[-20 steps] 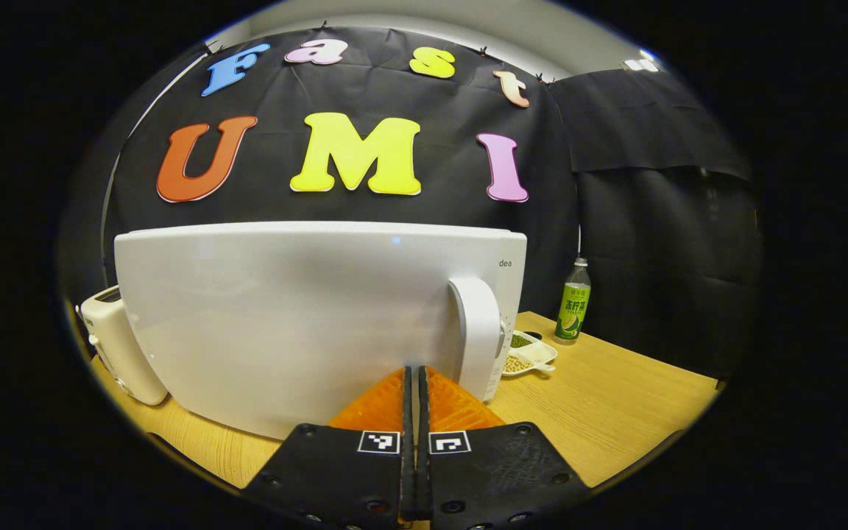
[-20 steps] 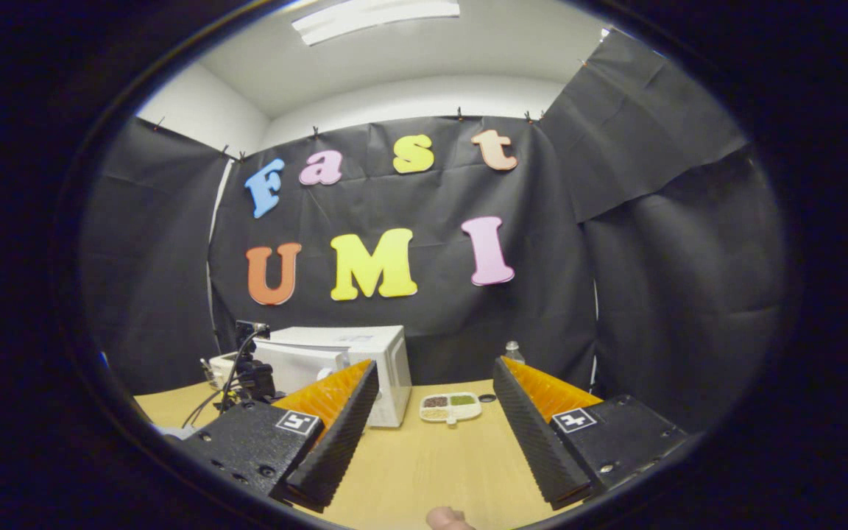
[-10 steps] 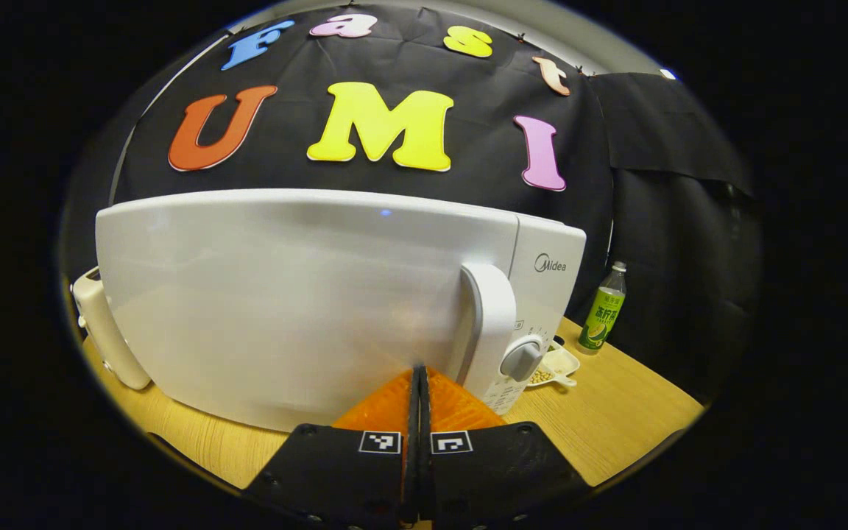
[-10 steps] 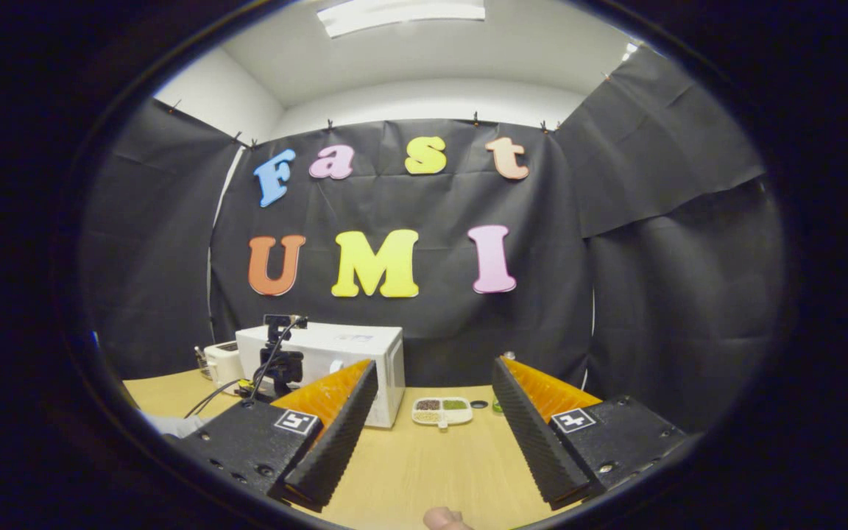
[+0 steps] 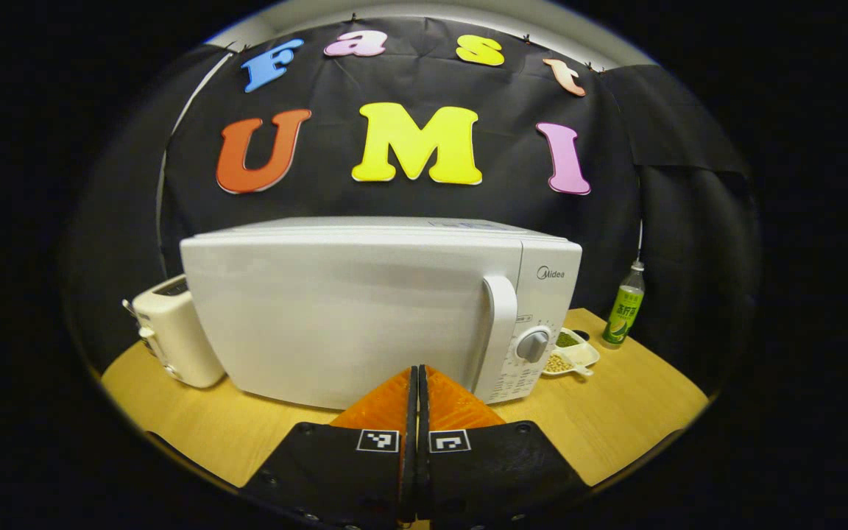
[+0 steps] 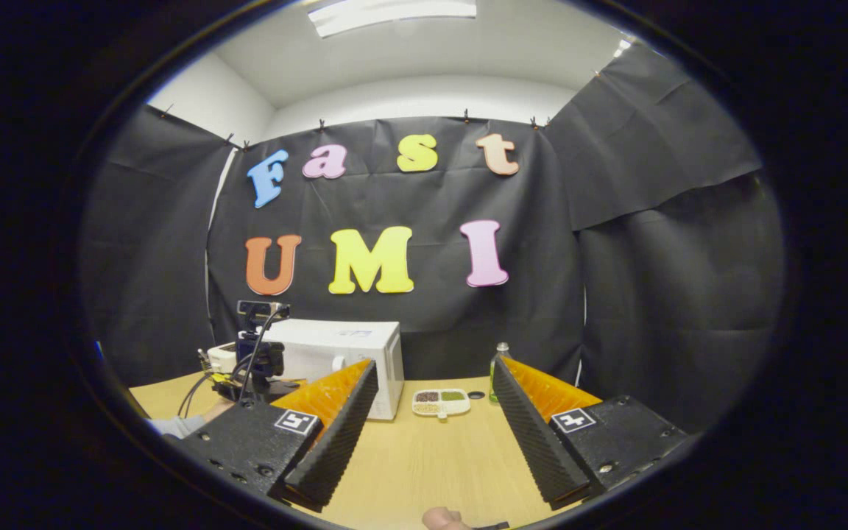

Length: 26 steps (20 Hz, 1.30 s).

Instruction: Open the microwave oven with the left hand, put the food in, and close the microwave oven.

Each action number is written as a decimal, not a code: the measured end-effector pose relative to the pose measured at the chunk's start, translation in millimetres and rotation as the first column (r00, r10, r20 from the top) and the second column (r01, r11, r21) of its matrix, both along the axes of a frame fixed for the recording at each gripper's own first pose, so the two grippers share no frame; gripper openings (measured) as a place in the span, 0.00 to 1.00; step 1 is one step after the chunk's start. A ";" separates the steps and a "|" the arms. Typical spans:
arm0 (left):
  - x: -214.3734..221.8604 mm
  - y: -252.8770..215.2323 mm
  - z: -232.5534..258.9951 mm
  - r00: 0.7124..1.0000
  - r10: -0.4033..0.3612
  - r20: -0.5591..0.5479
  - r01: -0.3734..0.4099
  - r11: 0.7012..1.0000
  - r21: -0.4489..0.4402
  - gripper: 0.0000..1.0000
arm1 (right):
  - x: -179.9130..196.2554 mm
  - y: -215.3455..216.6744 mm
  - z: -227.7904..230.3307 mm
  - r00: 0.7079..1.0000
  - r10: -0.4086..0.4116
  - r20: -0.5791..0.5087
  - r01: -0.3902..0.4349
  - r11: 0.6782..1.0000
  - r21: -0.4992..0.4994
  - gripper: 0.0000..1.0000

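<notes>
1. Brand name "Midea", with a round logo before it, printed at the top of the control panel of the microwave oven [image 5: 365, 309], above the dial.
2. Small rows of print below the dial on the same panel: too small to read.
3. Green label of the bottle [image 5: 623, 313]: characters too small to read.

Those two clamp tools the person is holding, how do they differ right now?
The left tool is shut, its two fingers pressed flat together on nothing; the right tool is wide open, with bare table between its fingers. The left tool sits close in front of the white microwave oven, pointing at its closed door; the right tool is held far back from that oven. Both are empty and have ridged fingers.
</notes>
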<state>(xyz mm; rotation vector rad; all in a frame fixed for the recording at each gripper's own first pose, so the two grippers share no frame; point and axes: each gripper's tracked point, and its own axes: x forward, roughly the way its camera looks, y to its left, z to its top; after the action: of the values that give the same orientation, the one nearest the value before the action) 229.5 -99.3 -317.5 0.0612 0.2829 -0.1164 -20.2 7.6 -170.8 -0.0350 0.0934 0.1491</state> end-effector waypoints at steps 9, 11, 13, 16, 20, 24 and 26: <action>-106.7 5.5 84.2 0.999 -0.005 0.050 0.005 1.000 0.005 0.95 | -44.2 1.9 39.6 0.998 -0.022 0.059 0.021 0.999 0.027 1.00; -132.5 7.3 105.3 0.998 -0.006 0.064 0.006 1.000 0.000 0.96 | -52.9 0.1 51.6 0.996 -0.031 0.078 0.028 0.999 0.035 0.99; -154.2 11.9 131.0 0.995 0.005 0.102 -0.005 1.000 0.000 0.96 | -60.0 -2.7 63.7 0.994 -0.044 0.104 0.041 0.999 0.033 0.90; -189.3 18.5 167.3 0.986 0.036 0.164 -0.035 0.999 -0.005 0.96 | -66.8 -3.4 77.3 0.990 -0.063 0.127 0.058 0.998 0.039 0.89; -241.5 19.4 204.3 0.974 0.035 0.223 -0.034 0.999 -0.007 0.96 | -71.2 0.7 86.0 0.989 -0.059 0.136 0.058 0.998 0.016 0.90; -283.1 39.2 231.8 0.951 0.087 0.295 -0.087 0.996 -0.012 0.95 | -76.3 10.6 93.1 0.989 -0.033 0.142 0.031 0.999 0.014 1.00; -297.2 41.6 242.8 0.940 0.092 0.328 -0.097 0.995 0.000 0.96 | -77.7 13.7 100.3 0.988 -0.023 0.155 0.020 1.000 0.019 1.00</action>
<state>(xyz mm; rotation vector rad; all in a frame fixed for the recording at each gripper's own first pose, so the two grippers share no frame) -67.7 -57.7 -74.6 0.0822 -0.0466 -0.0069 -97.9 21.2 -70.6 -0.0285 -0.0630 0.1254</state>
